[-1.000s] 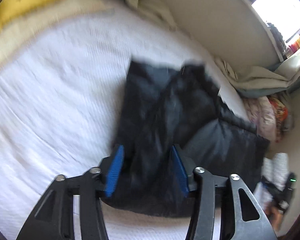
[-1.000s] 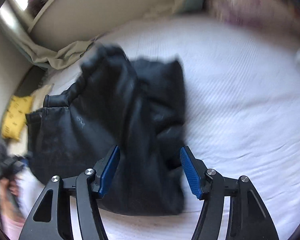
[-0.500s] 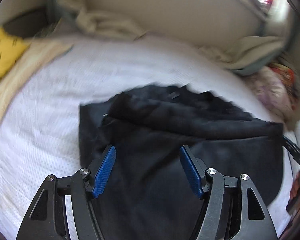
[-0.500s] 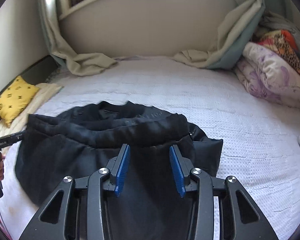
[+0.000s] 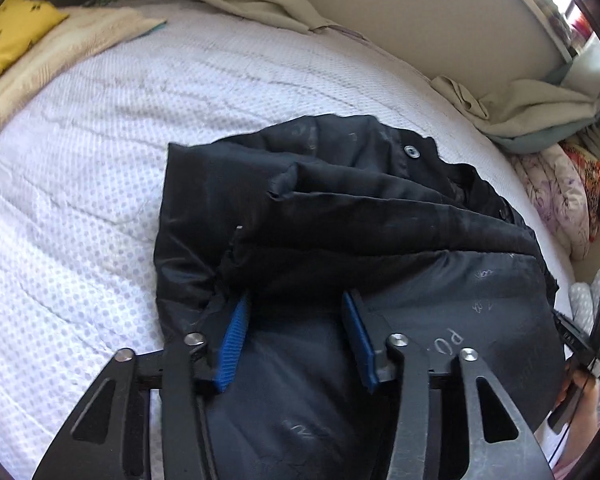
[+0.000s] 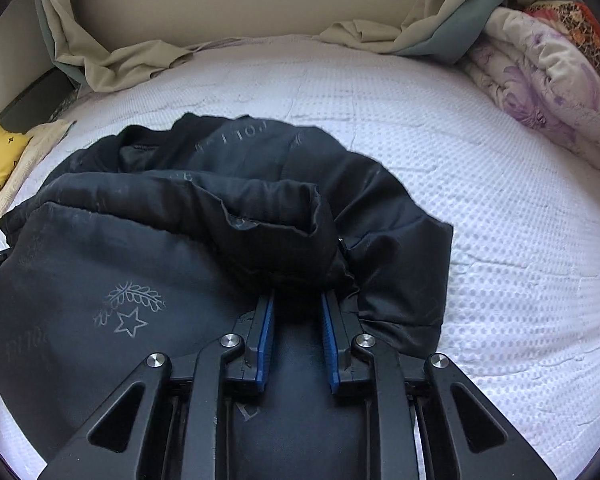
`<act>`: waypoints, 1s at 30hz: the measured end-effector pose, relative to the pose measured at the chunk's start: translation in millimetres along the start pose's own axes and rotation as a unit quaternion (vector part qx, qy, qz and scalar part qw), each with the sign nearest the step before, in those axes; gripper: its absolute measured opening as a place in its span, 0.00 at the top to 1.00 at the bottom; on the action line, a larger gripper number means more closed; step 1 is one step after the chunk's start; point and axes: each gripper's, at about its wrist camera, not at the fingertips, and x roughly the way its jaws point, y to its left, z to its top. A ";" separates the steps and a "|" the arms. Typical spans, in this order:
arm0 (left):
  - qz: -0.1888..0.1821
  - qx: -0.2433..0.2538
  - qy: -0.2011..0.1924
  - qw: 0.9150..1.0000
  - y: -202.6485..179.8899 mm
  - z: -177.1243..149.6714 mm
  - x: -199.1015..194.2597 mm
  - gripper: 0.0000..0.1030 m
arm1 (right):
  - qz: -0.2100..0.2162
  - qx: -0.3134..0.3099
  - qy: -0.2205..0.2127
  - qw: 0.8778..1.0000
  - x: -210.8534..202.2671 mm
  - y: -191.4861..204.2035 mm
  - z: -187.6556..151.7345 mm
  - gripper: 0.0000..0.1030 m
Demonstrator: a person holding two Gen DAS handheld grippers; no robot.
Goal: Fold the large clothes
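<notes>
A large black padded jacket of shiny fabric (image 5: 340, 216) lay bunched on the white dotted-weave mattress cover (image 5: 80, 200), its nearer half flat and printed with faint pale lettering, and a thick rolled fold running across its middle.

The left gripper (image 5: 294, 314) pointed down at the jacket near its left edge. Its blue-padded jaws stood moderately apart and were closing. The lower rim of the rolled fold lay at the pad tips, with flat fabric spreading beneath and between them; the pads did not visibly press on anything.

The right gripper (image 6: 298, 310) stood over the jacket (image 6: 140, 280) towards its right side. Its jaws were narrow and closing, and the bulging end of the rolled fold sat right at the tips of the pads, dark fabric filling the slim gap between them. Whether the pads already pinched it could not be told.

A yellow patterned cushion (image 5: 8, 32) sat at the bed's far left corner, crumpled beige and green bedding (image 6: 420, 20) lay along the headboard, and a floral purple quilt (image 6: 540, 88) was heaped at the right.
</notes>
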 end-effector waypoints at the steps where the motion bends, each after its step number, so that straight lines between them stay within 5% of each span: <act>1: 0.003 0.003 -0.001 1.000 1.0 -0.7 2.1 0.55 | -0.001 0.000 0.000 1.000 2.9 -0.1 -0.9 0.86; 7: 0.037 0.033 -0.023 0.998 -10.6 -6.1 7.0 0.55 | 0.000 0.002 -0.004 1.000 12.7 -0.2 -0.2 0.87; 17: 0.034 0.036 -0.043 0.998 -6.9 -9.2 -3.7 0.54 | 0.027 0.044 -0.022 0.998 1.7 -10.4 -4.6 0.86; 22: 0.050 0.071 -0.071 0.994 -33.3 -7.1 -45.7 0.24 | 0.043 0.048 -0.050 0.997 -53.6 -9.3 4.2 0.52; 27: 0.012 0.061 -0.118 0.991 -64.6 -12.9 -89.5 0.15 | 0.018 0.028 -0.128 0.991 -125.4 7.7 6.4 0.49; 30: 0.006 0.114 -0.100 0.988 -98.3 -34.9 -90.2 0.13 | 0.052 0.021 -0.110 0.992 -133.1 27.9 0.0 0.49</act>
